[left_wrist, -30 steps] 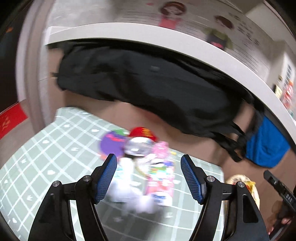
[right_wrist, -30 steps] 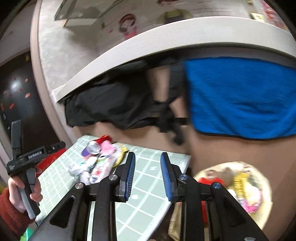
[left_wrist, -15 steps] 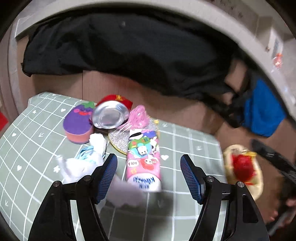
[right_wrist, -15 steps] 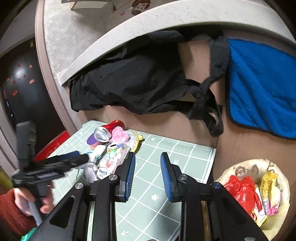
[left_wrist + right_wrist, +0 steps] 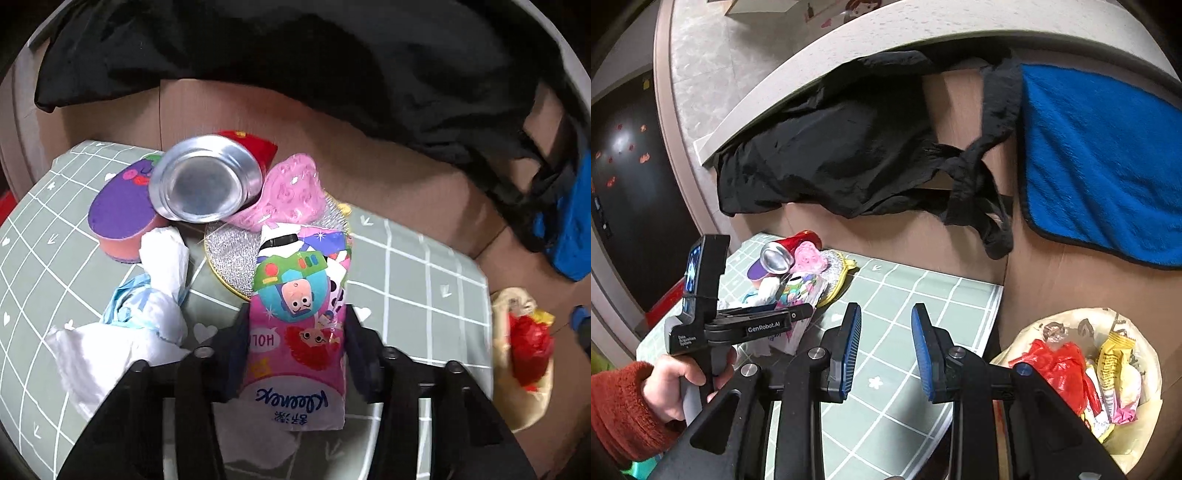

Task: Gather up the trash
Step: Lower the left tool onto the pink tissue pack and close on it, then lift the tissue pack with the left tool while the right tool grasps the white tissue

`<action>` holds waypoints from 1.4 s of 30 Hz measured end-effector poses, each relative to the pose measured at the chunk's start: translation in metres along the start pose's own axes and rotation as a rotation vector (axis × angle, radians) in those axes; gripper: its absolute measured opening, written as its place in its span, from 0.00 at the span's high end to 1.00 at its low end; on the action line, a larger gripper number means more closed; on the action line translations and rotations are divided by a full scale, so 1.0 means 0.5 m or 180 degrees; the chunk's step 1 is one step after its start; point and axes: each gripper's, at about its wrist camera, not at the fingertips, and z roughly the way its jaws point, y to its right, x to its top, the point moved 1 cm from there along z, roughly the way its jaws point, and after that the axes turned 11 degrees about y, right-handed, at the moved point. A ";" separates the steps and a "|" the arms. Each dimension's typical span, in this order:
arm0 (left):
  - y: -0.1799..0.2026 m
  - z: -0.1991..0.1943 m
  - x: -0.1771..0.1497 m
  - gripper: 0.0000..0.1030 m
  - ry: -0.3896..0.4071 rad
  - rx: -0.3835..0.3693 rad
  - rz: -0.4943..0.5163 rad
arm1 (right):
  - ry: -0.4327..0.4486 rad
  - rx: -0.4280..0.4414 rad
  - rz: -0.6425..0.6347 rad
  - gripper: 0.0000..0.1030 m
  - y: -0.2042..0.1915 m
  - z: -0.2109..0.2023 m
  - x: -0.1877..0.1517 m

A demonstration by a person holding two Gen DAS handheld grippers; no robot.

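A pink Kleenex tissue pack with cartoon figures lies on the green grid mat. My left gripper straddles it, its jaws closing, and both pads touch the pack's sides. Behind the pack lie a dented can, a purple sponge, a pink wrapper, a silver scouring pad and crumpled white tissue. In the right wrist view, a hand holds the left gripper at that pile. My right gripper hangs open over the mat with nothing between its fingers.
A beige trash bag holding red and yellow wrappers stands on the floor right of the mat. Brown cardboard backs the mat. A black bag and a blue towel hang from the counter edge above.
My left gripper came down and forward over the pile, and its jaws narrowed around the tissue pack. The right gripper tilted down slightly at first, then held still.
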 end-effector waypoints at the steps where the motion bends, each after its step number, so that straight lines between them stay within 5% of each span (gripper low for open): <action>1: -0.006 -0.018 0.004 0.60 0.0020 -0.0038 -0.0053 | 0.0000 0.0022 -0.0018 0.74 -0.007 0.001 0.002; 10: -0.119 -0.270 0.069 0.60 0.0557 -0.0376 -0.0505 | -0.0083 0.0401 -0.0276 0.70 -0.110 0.037 0.025; 13: -0.177 -0.321 0.082 0.61 0.0663 -0.0292 -0.0603 | -0.0229 0.0627 -0.0400 0.68 -0.166 0.070 0.024; 17: -0.254 -0.377 0.069 0.61 0.0884 0.0103 -0.0568 | -0.0552 0.0938 -0.0821 0.68 -0.266 0.127 -0.004; 22: -0.312 -0.401 0.029 0.60 0.0879 0.0251 -0.0666 | -0.0836 0.1161 -0.1110 0.68 -0.352 0.191 -0.047; 29: -0.346 -0.407 -0.023 0.60 0.0811 0.0364 -0.0747 | -0.0760 0.0916 -0.0860 0.68 -0.380 0.289 -0.045; 42: -0.360 -0.395 -0.040 0.60 0.0740 0.0399 -0.0816 | -0.1215 0.0785 -0.0339 0.64 -0.361 0.410 -0.082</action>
